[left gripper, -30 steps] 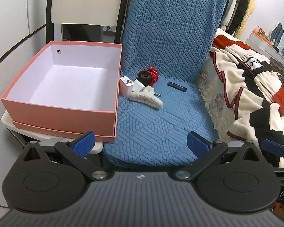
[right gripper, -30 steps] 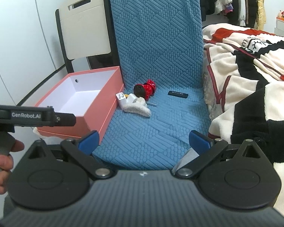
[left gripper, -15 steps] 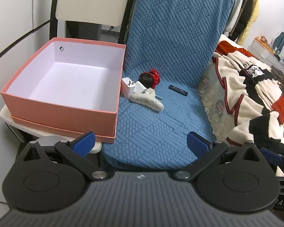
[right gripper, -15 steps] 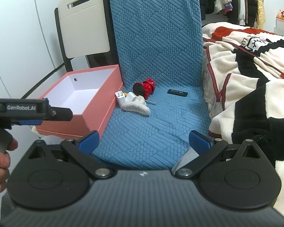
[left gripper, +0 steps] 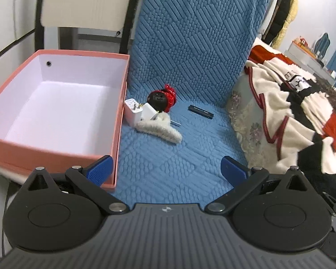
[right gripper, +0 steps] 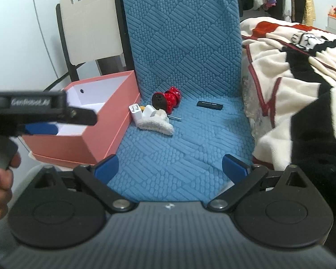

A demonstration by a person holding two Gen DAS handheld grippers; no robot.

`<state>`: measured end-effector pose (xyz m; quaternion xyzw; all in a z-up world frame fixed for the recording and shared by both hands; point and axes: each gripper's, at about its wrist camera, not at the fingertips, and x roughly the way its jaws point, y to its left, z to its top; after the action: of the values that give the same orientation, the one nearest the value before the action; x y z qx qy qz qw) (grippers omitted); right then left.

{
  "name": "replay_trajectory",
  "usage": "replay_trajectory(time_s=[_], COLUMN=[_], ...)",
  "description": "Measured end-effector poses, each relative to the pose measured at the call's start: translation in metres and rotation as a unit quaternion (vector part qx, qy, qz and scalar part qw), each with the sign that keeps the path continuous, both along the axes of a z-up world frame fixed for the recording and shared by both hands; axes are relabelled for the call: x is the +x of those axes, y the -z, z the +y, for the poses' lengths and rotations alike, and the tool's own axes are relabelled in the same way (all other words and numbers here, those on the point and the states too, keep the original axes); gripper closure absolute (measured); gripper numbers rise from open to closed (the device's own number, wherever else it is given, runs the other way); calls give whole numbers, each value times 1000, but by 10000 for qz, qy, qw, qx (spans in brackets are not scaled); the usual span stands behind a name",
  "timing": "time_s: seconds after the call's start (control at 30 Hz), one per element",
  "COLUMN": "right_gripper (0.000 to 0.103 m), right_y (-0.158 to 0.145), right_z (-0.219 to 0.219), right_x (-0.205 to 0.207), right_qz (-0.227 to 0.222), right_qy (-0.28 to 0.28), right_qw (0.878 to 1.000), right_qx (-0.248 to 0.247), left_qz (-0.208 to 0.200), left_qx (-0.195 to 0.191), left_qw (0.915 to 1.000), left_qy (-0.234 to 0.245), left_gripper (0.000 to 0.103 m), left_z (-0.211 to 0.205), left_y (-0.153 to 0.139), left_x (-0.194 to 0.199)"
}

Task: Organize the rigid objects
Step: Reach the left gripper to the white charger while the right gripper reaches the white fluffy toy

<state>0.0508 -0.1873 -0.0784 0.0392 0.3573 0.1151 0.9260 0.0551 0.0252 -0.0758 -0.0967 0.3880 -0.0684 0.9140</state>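
Small objects lie on the blue chair seat [left gripper: 168,157]: a white charger [left gripper: 133,112], a red and black roller [left gripper: 162,98], a fluffy white hair claw [left gripper: 161,127] and a black stick [left gripper: 200,112]. An empty pink box [left gripper: 51,103] stands left of the seat. My left gripper [left gripper: 166,168] is open and empty, near the seat's front edge. My right gripper [right gripper: 170,168] is open and empty, also short of the objects. The right wrist view shows the charger [right gripper: 135,112], roller [right gripper: 166,99], hair claw [right gripper: 156,125], stick [right gripper: 209,105], box [right gripper: 114,109] and the left gripper's body [right gripper: 33,112].
A bed with a cream, black and red blanket [left gripper: 291,112] lies right of the chair. A beige chair back [left gripper: 85,2] stands behind the box. White cabinet doors [right gripper: 22,33] are at the left. A hand [right gripper: 0,179] holds the left gripper.
Both grippers have moved forward toward the chair seat. The left gripper's body now reaches further across the right wrist view. The objects have not moved.
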Motion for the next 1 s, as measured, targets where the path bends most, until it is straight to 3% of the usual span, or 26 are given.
replay_trajectory(time_s=[0.2, 0.37, 0.5, 0.63, 0.77, 0.83, 1.0], right_gripper=[12, 12, 12, 12, 13, 27, 40], right_y=[23, 41, 64, 90, 98, 103, 119], right_z=[11, 19, 21, 21, 27, 31, 41], right_x=[30, 61, 87, 119, 137, 146, 165], right_qz=[-281, -581, -459, -2, -74, -25, 92], right_qy=[-168, -273, -331, -518, -670, -776, -1042], right_qw=[9994, 9979, 9982, 9976, 9974, 9969, 9944], right_qx=[-115, 103, 222, 463, 251, 130, -155], left_qz=[312, 605, 774, 810, 897, 939, 1303], left_qx=[-7, 6, 148, 550, 853, 1012, 1383], left_qw=[9995, 9982, 9968, 9948, 9916, 9901, 9817], left_qy=[-3, -15, -155, -274, -372, -251, -103], left_gripper=[15, 25, 30, 31, 35, 42, 49], left_z=[-5, -12, -18, -25, -31, -37, -46], left_y=[26, 51, 70, 78, 82, 84, 97], left_x=[59, 105, 139, 169, 200, 213, 241])
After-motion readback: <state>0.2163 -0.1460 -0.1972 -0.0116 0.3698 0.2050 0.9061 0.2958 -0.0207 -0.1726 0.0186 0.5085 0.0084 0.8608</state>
